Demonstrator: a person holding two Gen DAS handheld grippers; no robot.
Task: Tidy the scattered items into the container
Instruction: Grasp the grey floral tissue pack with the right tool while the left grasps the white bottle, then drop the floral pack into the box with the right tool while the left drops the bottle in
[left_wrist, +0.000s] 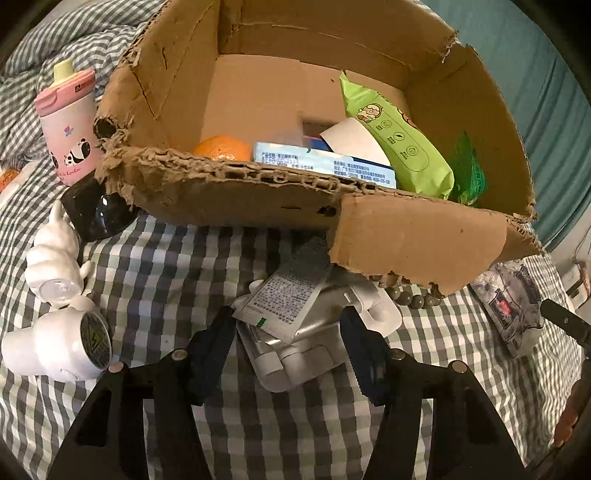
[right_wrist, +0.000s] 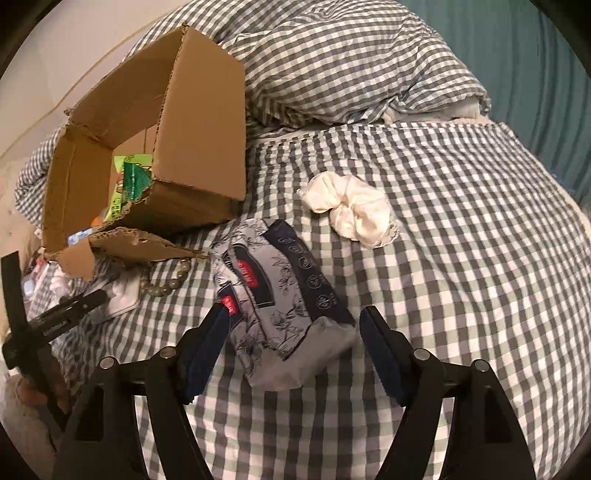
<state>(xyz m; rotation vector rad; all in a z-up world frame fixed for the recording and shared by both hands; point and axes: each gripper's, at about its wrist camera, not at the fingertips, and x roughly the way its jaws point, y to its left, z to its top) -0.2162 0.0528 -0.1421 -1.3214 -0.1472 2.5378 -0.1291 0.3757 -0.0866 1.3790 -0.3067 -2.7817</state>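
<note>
A torn cardboard box (left_wrist: 417, 240) lies on a checked bed and holds an orange (left_wrist: 222, 147), a blue-white carton (left_wrist: 325, 164) and a green wipes pack (left_wrist: 399, 144). My left gripper (left_wrist: 290, 328) is open, its jaws on either side of a white folded device (left_wrist: 299, 343) with a printed sachet (left_wrist: 288, 291) lying on it. My right gripper (right_wrist: 293, 328) is open around a grey floral tissue pack (right_wrist: 280, 295). The box also shows at the left of the right wrist view (right_wrist: 199, 122).
A pink panda cup (left_wrist: 68, 125), a black jar (left_wrist: 96, 212), a white figurine (left_wrist: 55, 254) and a white round-faced gadget (left_wrist: 59, 343) lie left of the box. A bead bracelet (left_wrist: 410, 297) lies under its flap. A white scrunchie (right_wrist: 351, 206) and a pillow (right_wrist: 351, 62) lie further off.
</note>
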